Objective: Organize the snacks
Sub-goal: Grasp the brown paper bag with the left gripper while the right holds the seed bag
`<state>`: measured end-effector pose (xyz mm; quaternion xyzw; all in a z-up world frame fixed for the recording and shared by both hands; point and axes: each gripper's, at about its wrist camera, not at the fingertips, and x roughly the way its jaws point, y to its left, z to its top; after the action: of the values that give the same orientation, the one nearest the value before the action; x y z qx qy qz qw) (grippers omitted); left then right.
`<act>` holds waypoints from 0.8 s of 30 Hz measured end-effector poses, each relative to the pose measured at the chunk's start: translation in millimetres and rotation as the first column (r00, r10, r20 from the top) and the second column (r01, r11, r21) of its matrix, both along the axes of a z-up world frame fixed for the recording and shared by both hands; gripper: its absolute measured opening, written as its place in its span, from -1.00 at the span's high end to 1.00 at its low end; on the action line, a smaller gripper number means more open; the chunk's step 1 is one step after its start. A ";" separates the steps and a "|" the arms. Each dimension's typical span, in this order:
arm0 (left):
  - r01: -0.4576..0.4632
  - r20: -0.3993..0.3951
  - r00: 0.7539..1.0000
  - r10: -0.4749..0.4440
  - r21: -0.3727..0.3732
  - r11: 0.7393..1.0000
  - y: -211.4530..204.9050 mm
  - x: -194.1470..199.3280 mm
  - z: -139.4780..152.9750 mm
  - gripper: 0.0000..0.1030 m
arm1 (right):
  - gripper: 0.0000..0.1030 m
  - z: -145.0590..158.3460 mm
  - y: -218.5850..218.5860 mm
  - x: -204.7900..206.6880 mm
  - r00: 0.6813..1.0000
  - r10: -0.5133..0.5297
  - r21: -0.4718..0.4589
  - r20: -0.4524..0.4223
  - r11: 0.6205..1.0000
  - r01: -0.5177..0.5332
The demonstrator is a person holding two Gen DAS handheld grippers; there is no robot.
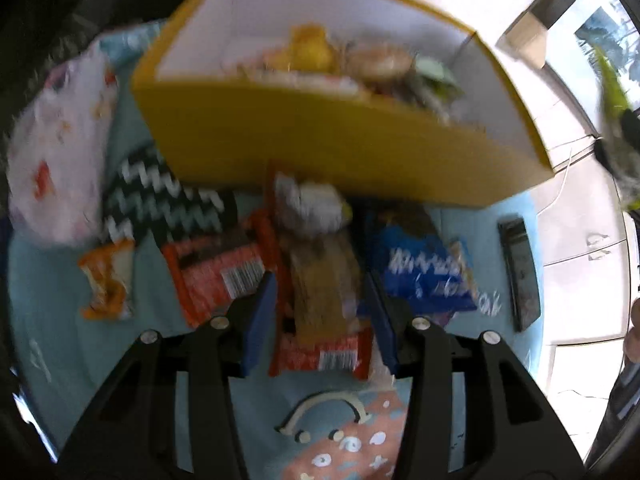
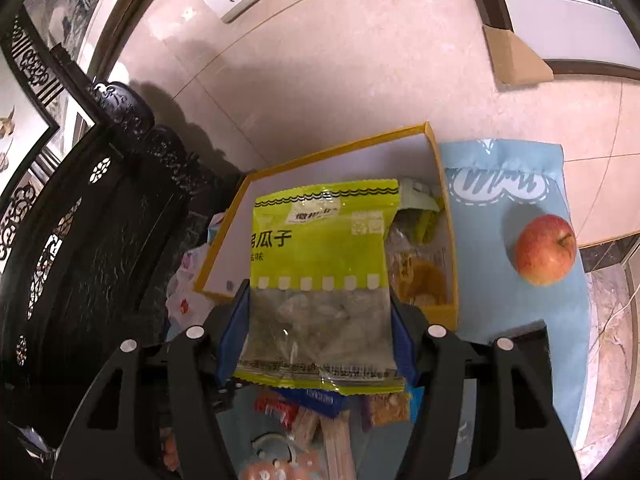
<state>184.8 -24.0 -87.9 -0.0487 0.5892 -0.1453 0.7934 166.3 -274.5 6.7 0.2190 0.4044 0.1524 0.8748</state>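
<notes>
Right wrist view: blue mat (image 2: 500, 216), beige tiled wall (image 2: 360, 60), perhaps marble.

Snack packets (image 1: 320, 264) before yellow box (image 1: 320, 148)

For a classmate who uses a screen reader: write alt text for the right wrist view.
The right gripper holds a lime-green seed packet above an open yellow box holding other snacks. A red apple rests on the blue mat to the right.
</notes>
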 end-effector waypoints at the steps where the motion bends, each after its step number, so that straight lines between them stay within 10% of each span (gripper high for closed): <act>1: -0.016 -0.026 1.000 0.015 -0.008 1.000 1.6 -1.6 -8.3 0.12 | -0.20 -0.6 -0.3 -3.3 1.000 0.003 0.006 -0.002 1.000 -0.003; 14: -0.040 -0.133 0.990 0.042 0.019 0.999 -40.3 27.5 -54.2 0.27 | -0.20 -23.1 1.4 -25.2 0.995 0.043 0.030 -0.090 0.999 -0.040; 24: -0.048 -0.069 0.997 0.043 -0.079 0.996 -22.6 -7.9 -22.7 0.53 | -0.20 -29.9 4.0 -32.5 0.993 0.058 0.032 -0.106 0.998 -0.055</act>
<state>176.9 -46.6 -110.5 -0.0989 0.6078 -0.1491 0.7736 133.9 -270.6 -23.2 0.2279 0.4544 0.1712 0.8439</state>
